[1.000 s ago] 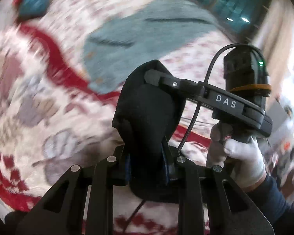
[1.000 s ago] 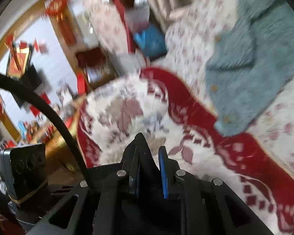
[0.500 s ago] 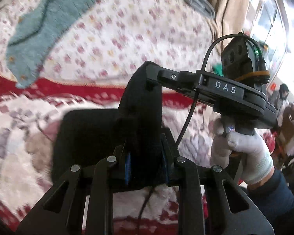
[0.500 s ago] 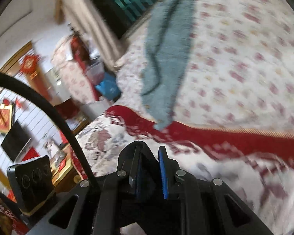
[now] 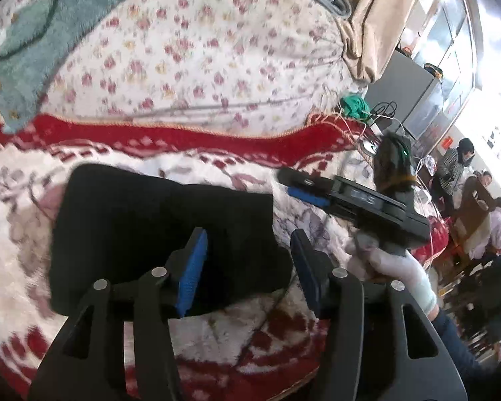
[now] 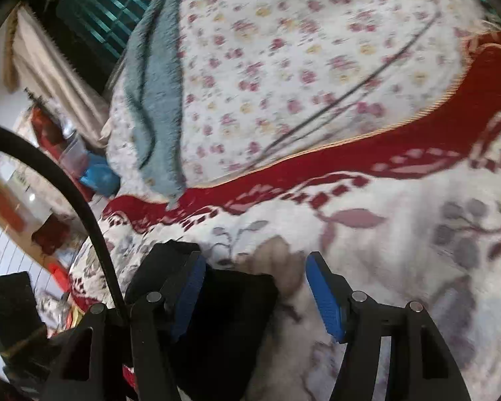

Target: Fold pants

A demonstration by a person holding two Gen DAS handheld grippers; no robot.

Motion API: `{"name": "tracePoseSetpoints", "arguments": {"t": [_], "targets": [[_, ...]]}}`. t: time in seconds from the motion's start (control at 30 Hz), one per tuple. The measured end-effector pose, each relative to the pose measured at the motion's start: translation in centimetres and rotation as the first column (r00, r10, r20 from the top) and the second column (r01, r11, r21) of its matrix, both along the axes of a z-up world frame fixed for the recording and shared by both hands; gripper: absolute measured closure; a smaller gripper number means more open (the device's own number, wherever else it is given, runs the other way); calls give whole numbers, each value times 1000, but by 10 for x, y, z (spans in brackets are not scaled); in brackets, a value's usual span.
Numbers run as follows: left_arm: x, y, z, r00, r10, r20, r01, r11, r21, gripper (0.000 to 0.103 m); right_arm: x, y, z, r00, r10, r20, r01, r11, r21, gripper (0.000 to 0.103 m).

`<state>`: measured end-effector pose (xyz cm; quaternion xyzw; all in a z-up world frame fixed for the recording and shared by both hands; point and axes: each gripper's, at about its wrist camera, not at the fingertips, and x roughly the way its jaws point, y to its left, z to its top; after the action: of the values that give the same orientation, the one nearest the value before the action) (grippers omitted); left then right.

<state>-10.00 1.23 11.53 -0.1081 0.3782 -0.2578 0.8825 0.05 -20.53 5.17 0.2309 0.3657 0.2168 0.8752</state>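
I judged the fold itself to be done and the release to be the step in hand: the pants (image 5: pixel 157 230) lay as a compact black bundle on the red and white blanket (image 5: pixel 197 341) of the bed, and neither of my tools held them. The left gripper (image 5: pixel 247 264) had its blue-padded fingers (image 5: pixel 193 267) spread wide just over the near edge of the bundle, and the right gripper (image 6: pixel 255 287) was likewise spread, with only a corner of the pants (image 6: pixel 230 304) showing under its left finger. Half a second before, both pairs of fingers were pinched on a raised ridge of the black cloth, held up off the blanket; that ridge was now down and flat, and the right gripper (image 5: pixel 304 188) stood clear beside the bundle. Next I thought to draw both tools back without snagging the top layer, then check the edges sat square
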Motion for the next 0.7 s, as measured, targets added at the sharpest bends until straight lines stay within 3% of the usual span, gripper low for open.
{"name": "tracePoseSetpoints", "arguments": {"t": [0.17,0.27,0.4,0.43,0.5,0.53,0.57,0.7], "targets": [[-8,31,3,997,65,44,-68,995,73,51,-26,-9,3,1000,-4,-8,4,996,90,42],[5,52,-8,987,155,44,-160,978,135,51,-32,6,0,999,42,-25,-41,997,67,42],[26,64,-24,978,207,-11,-203,967,156,51,-30,38,-5,994,105,-16,-105,994,32,42],[28,66,-28,975,220,-14,-215,963,161,51,-28,44,-8,994,112,-15,-112,994,21,44],[28,72,-34,969,245,-30,-237,958,159,51,-17,62,-15,990,139,-27,-139,990,-34,64],[28,75,-37,966,253,-46,-244,958,148,51,-14,69,-16,990,141,-19,-143,987,-75,81],[27,77,-37,966,254,-53,-245,960,138,51,-12,74,-15,989,148,-4,-147,983,-106,86],[25,72,-35,970,240,-34,-232,960,157,51,-4,76,-5,987,156,38,-149,979,-140,90]]}}
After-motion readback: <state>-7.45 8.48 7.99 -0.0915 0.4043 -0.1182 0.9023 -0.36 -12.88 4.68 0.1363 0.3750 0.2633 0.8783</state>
